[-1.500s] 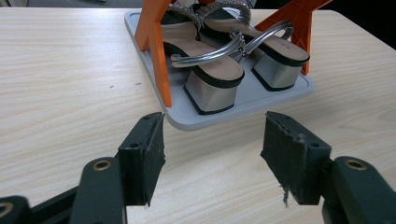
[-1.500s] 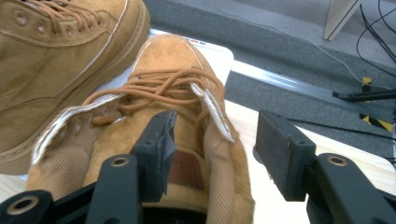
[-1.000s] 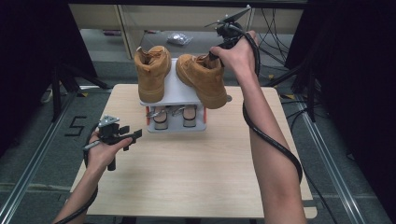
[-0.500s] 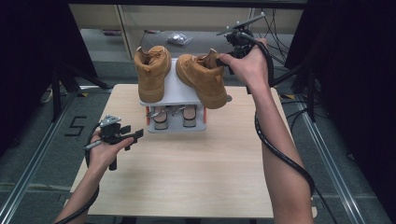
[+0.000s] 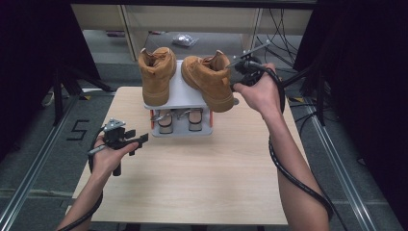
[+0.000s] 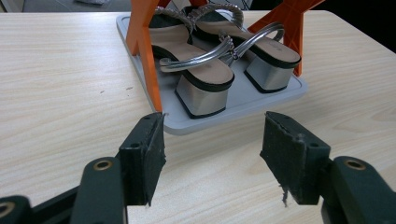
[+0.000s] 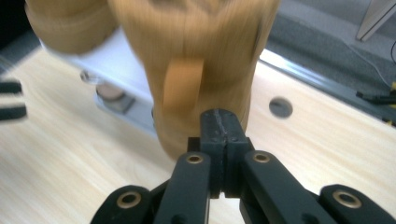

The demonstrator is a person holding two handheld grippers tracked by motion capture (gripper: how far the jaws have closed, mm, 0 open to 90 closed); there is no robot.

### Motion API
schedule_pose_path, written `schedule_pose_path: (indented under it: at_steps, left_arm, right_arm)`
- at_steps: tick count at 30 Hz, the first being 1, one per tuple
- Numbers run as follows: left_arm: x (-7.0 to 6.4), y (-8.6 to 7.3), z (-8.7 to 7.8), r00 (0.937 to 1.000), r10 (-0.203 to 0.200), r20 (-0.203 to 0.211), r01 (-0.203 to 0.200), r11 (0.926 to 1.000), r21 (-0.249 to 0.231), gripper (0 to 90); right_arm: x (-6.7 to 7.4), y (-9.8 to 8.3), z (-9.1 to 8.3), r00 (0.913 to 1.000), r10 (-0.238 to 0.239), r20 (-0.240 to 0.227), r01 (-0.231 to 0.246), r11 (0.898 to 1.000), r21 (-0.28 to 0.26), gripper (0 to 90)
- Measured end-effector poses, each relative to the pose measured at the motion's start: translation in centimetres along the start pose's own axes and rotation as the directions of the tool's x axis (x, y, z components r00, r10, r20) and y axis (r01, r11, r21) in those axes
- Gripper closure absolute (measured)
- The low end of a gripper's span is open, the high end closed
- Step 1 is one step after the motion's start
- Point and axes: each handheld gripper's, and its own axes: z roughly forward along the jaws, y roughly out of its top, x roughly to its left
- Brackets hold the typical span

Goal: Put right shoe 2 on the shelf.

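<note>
Since the earlier frame, my right gripper (image 5: 236,77) has been dropping from above the rack toward the heel of the right boot (image 5: 210,80), and its jaws have just been closing. In the right gripper view they are now standing pressed flat together, pad against pad, with nothing showing between them; the blurred tan heel and its pull loop (image 7: 183,86) are sitting just beyond the tips. I am judging that the closing missed the loop, or that I am about to nudge the heel with shut jaws; either way the boot is not yet gripped.

The right boot is lying tilted across the top shelf of the grey 2-tier rack (image 5: 185,86), upper centre of the high view, its toe overhanging the front right edge. The left boot (image 5: 156,74) is standing beside it at the upper left of the shelf, seemingly unmoved. Below, 2 silver block-heeled sandals (image 6: 205,77) are resting on the lower tray between orange posts (image 6: 147,51).

My left gripper (image 5: 126,139) is hovering at the lower left of the table (image 5: 192,183), jaws spread wide and empty, facing the tray.

Readable writing: a "5" taped on the floor (image 5: 77,130) at the left edge of the high view. No brand or label is legible on the boots or sandals.
</note>
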Motion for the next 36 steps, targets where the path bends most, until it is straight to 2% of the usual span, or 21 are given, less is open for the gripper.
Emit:
schedule_pose_path:
  at_steps: [2,3,5,10,14,16,20,25,26,30,33,36]
  left_arm:
    - [0.0,0.0,0.0,1.0,0.001,0.0,-0.001,1.0,0.001,38.6]
    - [0.0,0.0,0.0,1.0,0.002,0.0,-0.002,1.0,0.001,38.6]
    - [0.0,-0.1,0.0,1.0,0.002,0.0,-0.002,1.0,-0.001,38.6]
    - [0.0,-0.1,-0.1,1.0,0.0,0.002,0.0,1.0,-0.001,38.7]
    - [0.1,-0.3,-0.1,1.0,-0.002,-0.002,0.002,1.0,0.001,38.7]
    - [0.0,-0.4,0.0,1.0,-0.004,-0.001,0.004,1.0,0.001,38.7]
    - [0.0,-0.5,0.1,1.0,-0.002,0.006,0.002,1.0,0.001,38.8]
    - [0.0,-0.6,0.1,1.0,-0.004,0.002,0.004,1.0,0.004,38.8]
    - [0.0,-0.6,0.1,1.0,-0.004,0.0,0.004,1.0,0.007,38.8]
    - [0.2,-0.6,0.1,1.0,-0.007,0.002,0.007,1.0,0.007,38.9]
    - [0.1,-0.6,0.1,1.0,-0.007,-0.002,0.007,1.0,0.006,38.9]
    - [0.1,-0.6,0.1,1.0,-0.005,0.002,0.005,1.0,0.002,38.9]
  right_arm:
    - [0.3,-0.8,0.7,0.9998,-0.003,-0.018,0.004,1.0,0.021,90.0]
    - [0.3,-1.1,1.0,0.9996,-0.018,-0.02,0.018,1.0,0.02,90.0]
    - [0.4,-1.7,1.5,0.9997,-0.016,-0.019,0.017,0.999,0.028,90.0]
    - [0.3,-2.5,2.3,0.9994,-0.033,-0.012,0.033,0.999,0.037,90.0]
    - [0.1,-3.4,2.6,0.9988,-0.047,0.011,0.047,0.998,0.048,90.0]
    - [0.0,-3.9,3.0,0.9996,-0.026,0.004,0.026,0.997,0.069,90.0]
    - [-0.5,-4.8,4.5,0.9997,-0.022,-0.002,0.022,0.995,0.095,90.0]
    - [-0.8,-5.3,5.7,0.9995,-0.031,0.0,0.03,0.996,0.082,90.0]
    - [-0.8,-5.4,5.8,0.9998,-0.02,0.003,0.02,0.997,0.077,90.0]
    - [-0.9,-5.3,5.9,0.9988,-0.048,0.01,0.047,0.997,0.061,90.0]
    - [-0.7,-5.4,5.9,0.9997,-0.019,0.014,0.018,0.998,0.059,90.0]
    - [-0.6,-5.4,5.9,0.9997,-0.013,0.018,0.013,0.999,0.051,90.0]
